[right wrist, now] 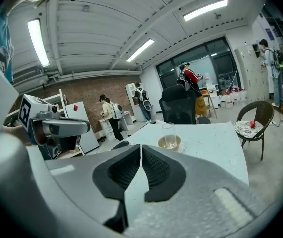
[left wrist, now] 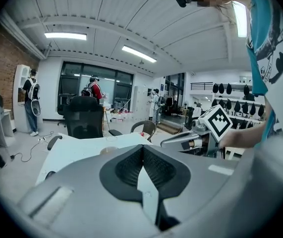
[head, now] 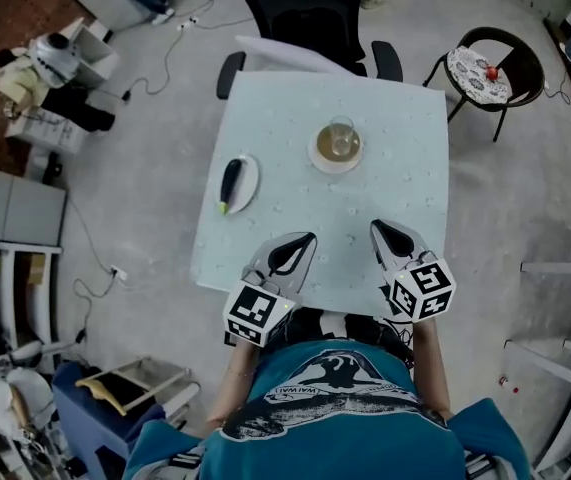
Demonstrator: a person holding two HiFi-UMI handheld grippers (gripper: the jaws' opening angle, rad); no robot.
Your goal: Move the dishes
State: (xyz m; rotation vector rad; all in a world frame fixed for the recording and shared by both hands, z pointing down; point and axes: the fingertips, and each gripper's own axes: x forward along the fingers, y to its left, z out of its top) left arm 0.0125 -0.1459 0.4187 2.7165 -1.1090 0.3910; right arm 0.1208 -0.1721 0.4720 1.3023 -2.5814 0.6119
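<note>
Hovering over the near edge of the pale table (head: 405,118), the left gripper (head: 310,237) and the right gripper (head: 376,227) sit side by side with a gap of bare tabletop between them, both pointing away from the person toward the far side. In the left gripper's own view its jaws meet at the tips with nothing caught between them, only tabletop showing through the slit lower down; the right gripper's jaws are likewise pressed together and empty.

The dishes lie farther out on the table, untouched by either gripper. A white plate (head: 248,190) near the left edge carries a dark, long vegetable (head: 230,183); a saucer (head: 317,155) nearer the far side, a little right of centre, has a clear glass (head: 342,136) standing upright on it; plate and saucer are well apart. From the right gripper's view the glass and saucer sit ahead, slightly right of its closed tips.

A black office chair (head: 300,13) is pushed up to the far edge of the table; a wicker chair (head: 510,53) stands on the floor off the far right corner.
</note>
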